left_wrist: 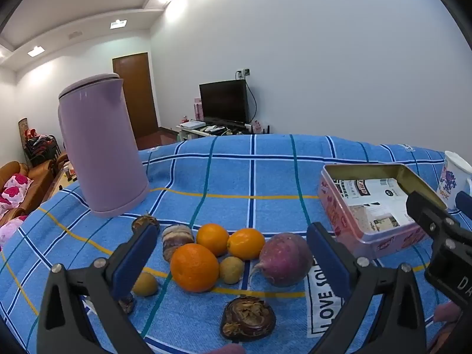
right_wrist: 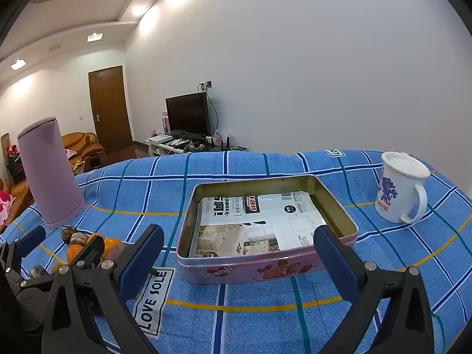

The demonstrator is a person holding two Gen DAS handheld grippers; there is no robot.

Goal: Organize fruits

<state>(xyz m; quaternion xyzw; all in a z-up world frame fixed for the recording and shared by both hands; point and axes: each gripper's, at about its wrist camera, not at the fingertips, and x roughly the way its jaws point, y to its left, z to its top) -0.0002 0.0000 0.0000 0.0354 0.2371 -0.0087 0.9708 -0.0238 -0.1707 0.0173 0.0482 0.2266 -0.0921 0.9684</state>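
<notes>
Nearest our left gripper [left_wrist: 233, 253], both blue-padded fingers [left_wrist: 134, 261] stand spread as wide as they go and hold nothing; the fruit pile sits right between them. From the gap outward, the biggest orange [left_wrist: 194, 267] lies dead ahead at twelve o'clock, close in, with two smaller oranges [left_wrist: 213, 239] behind it, a small tan fruit [left_wrist: 231, 270] touching its one o'clock side and a purple round root [left_wrist: 284, 259] at two o'clock, just inside the right-hand finger. A dark, husky piece [left_wrist: 248, 318] lies nearest of all, at about six o'clock from the orange. Being round, the orange has no long axis for us to line up with. Our right gripper [right_wrist: 239, 259] is likewise fully open and empty, and it faces the pink tin [right_wrist: 265, 271], whose near wall lies across between its fingers at twelve o'clock; paper lines the bottom and no fruit is in it yet. We judge the left hand to be the nearer one for the first pick, the tin lying at its two o'clock. Room is tight around the orange, since neighbours touch it. A purple kettle [left_wrist: 100, 150] at ten o'clock and a white mug [right_wrist: 398, 188] beyond the tin stand well apart on the blue checked cloth [left_wrist: 250, 177] over the worktop.
</notes>
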